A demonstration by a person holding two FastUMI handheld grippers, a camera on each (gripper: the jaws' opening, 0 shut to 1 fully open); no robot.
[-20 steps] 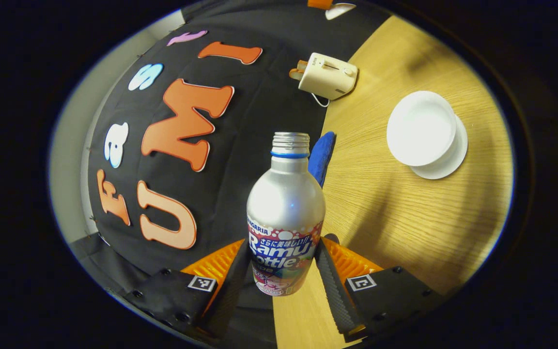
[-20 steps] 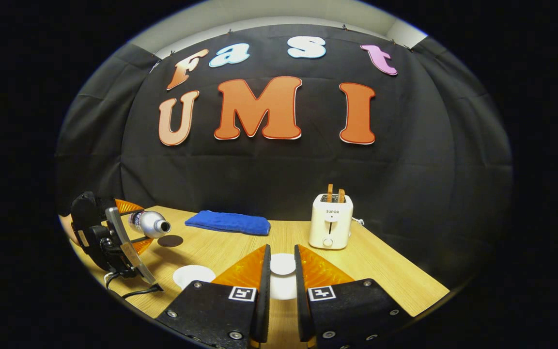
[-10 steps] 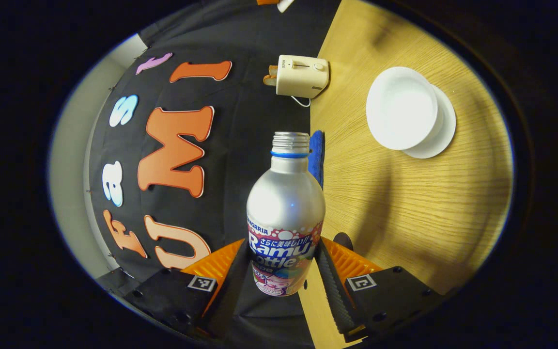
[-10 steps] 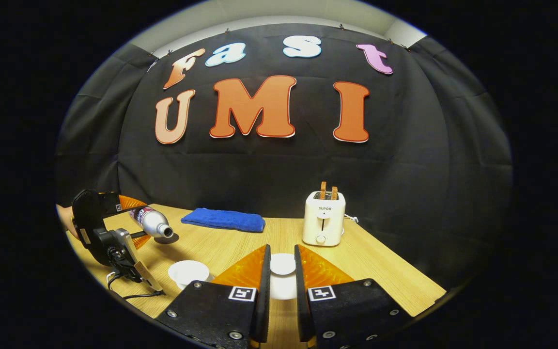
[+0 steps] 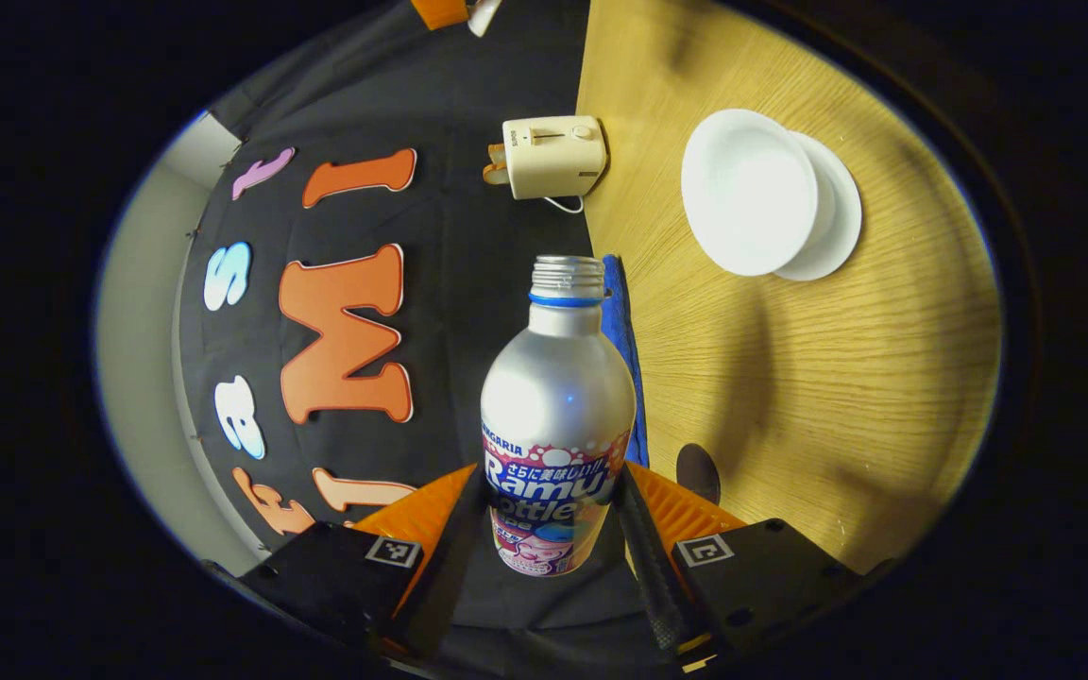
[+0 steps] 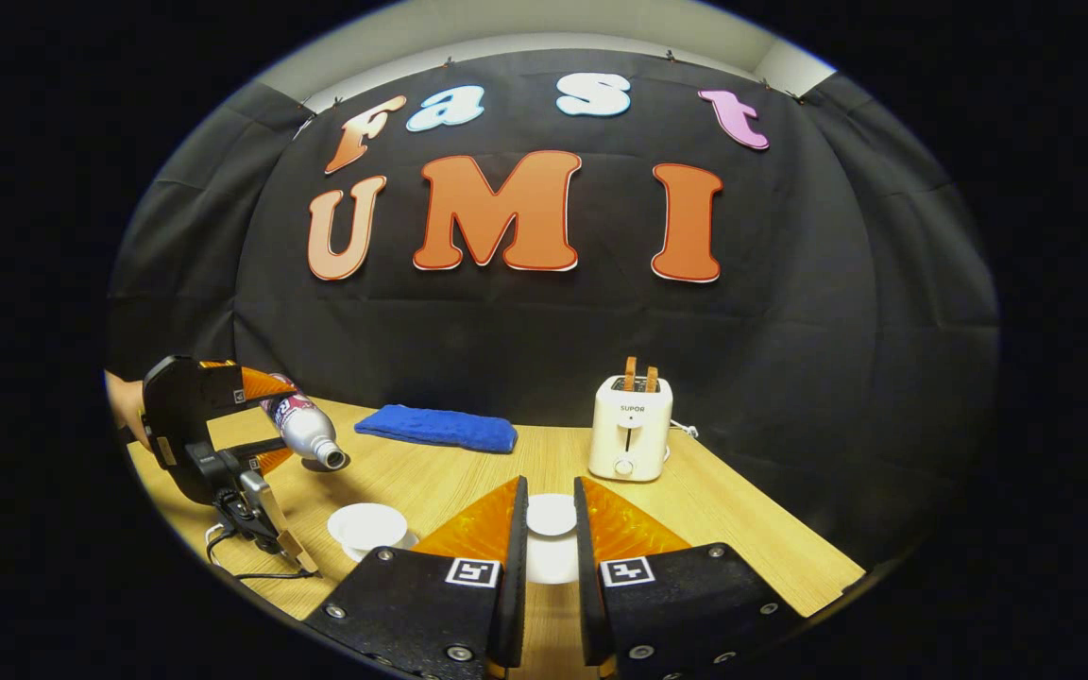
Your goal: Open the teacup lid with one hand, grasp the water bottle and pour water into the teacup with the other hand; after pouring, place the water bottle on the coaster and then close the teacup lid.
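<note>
A silver water bottle [image 5: 558,397] with an open mouth is clamped between the fingers of my left gripper [image 5: 552,486]. In the right gripper view the left gripper [image 6: 209,425] holds the bottle [image 6: 303,430] tilted, mouth pointing down and right, above and left of the open white teacup [image 6: 366,522]. In the left gripper view the teacup [image 5: 750,194] sits on its saucer [image 5: 841,222] at upper right. The dark round coaster [image 5: 698,472] lies near the right finger. My right gripper [image 6: 550,529] is shut on the white teacup lid [image 6: 551,515], held above the table.
A cream toaster [image 6: 629,430] with toast stands at the back of the wooden table [image 6: 742,529]; it is also the toaster [image 5: 553,156] in the left gripper view. A folded blue cloth [image 6: 437,428] lies along the back wall. A cable [image 6: 251,569] trails from the left gripper.
The left gripper has tipped the bottle further, its mouth now lower and nearer the teacup. The right gripper has stayed put with the lid.
</note>
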